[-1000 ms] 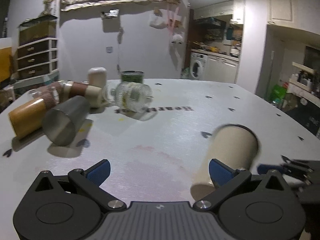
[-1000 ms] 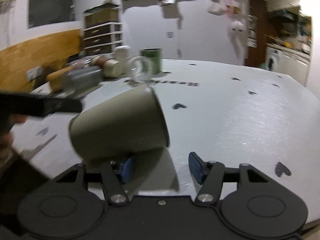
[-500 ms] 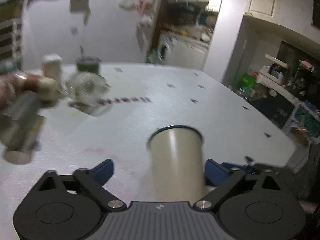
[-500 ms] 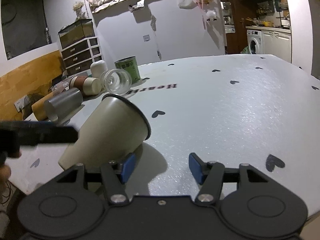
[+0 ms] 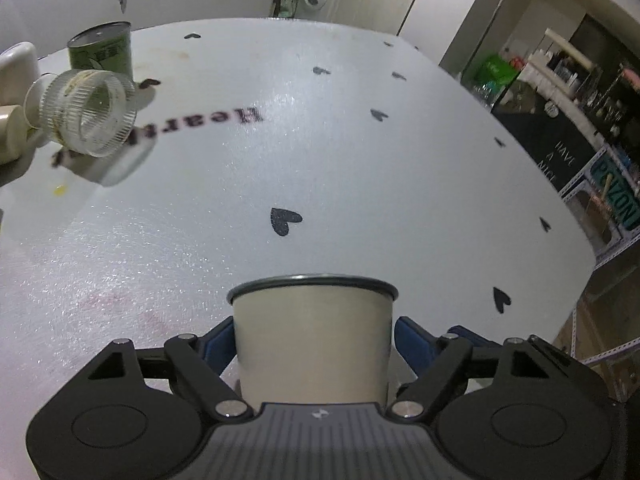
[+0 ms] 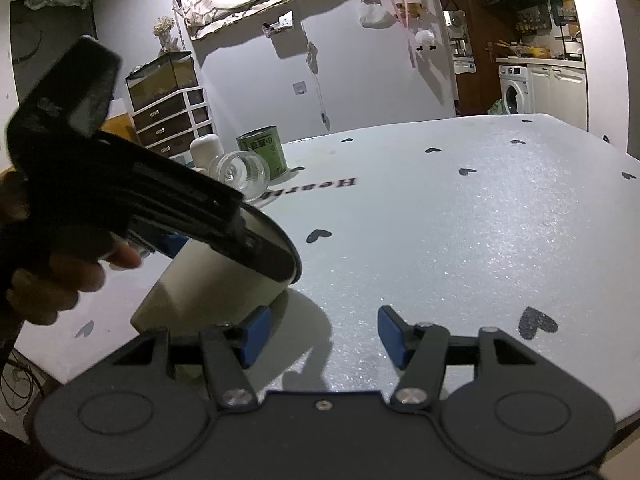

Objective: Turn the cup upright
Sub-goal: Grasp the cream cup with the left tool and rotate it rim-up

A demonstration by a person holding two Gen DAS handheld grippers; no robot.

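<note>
So the left gripper [image 5: 314, 342] has the beige cup [image 5: 312, 340] squeezed between its pads; only the right view shows it tilted on the table [image 6: 460, 240]. Right gripper [image 6: 323, 334] gapes wide, holding nothing.

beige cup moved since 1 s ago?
Yes. The beige cup was lying with its rim toward the green can; now it is tipped up between the left gripper fingers.

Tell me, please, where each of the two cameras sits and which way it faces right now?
Left wrist: on the left gripper, looking along its blue pads, which flank the beige cup, over the white table.
Right wrist: on the right gripper, facing across the table; its empty fingers and the person's left hand show.
Shared: the cup, glass jar and green can.
</note>
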